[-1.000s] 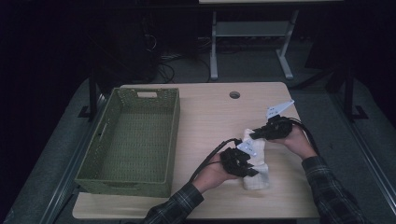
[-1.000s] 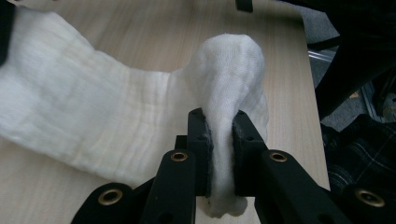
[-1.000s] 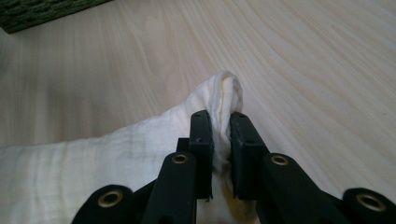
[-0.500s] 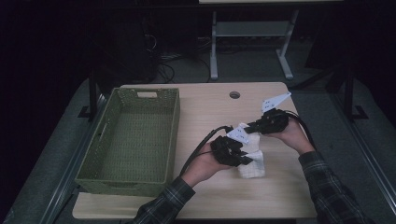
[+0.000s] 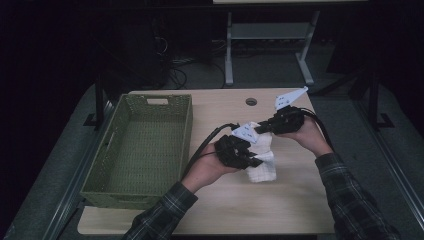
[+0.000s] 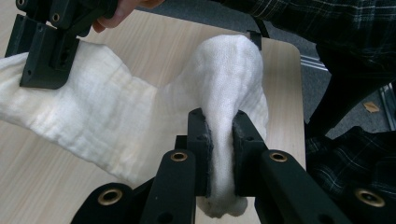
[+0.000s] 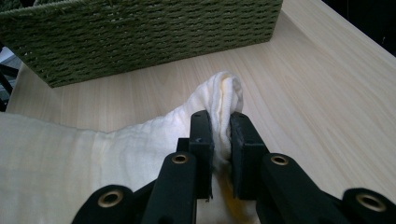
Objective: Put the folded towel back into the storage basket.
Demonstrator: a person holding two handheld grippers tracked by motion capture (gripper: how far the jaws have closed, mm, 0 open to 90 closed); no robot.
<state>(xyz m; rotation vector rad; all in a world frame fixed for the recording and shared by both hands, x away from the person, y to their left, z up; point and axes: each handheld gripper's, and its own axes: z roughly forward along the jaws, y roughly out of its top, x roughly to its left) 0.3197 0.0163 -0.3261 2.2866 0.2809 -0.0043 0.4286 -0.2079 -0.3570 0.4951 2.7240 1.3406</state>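
A white cloth [image 5: 261, 160] hangs between both grippers over the right half of the wooden table [image 5: 280, 210]. My left gripper [image 5: 252, 161] is shut on one fold of the cloth [image 6: 224, 116], which bulges up between its pads. Farther back, my right gripper [image 5: 260, 129] is shut on another edge of the cloth [image 7: 223, 100]. In the left gripper view the right gripper [image 6: 44, 56] shows at the upper left, clamped on the cloth's far end.
A green woven basket [image 5: 115, 145] stands empty on the left half of the table; its wall [image 7: 140, 32] runs close behind the cloth in the right gripper view. A round cable hole [image 5: 251, 101] lies near the table's far edge.
Both hands have lifted and drifted left toward the basket, carrying the cloth with them. The cloth now hangs higher off the table. Both grips stayed as they were.
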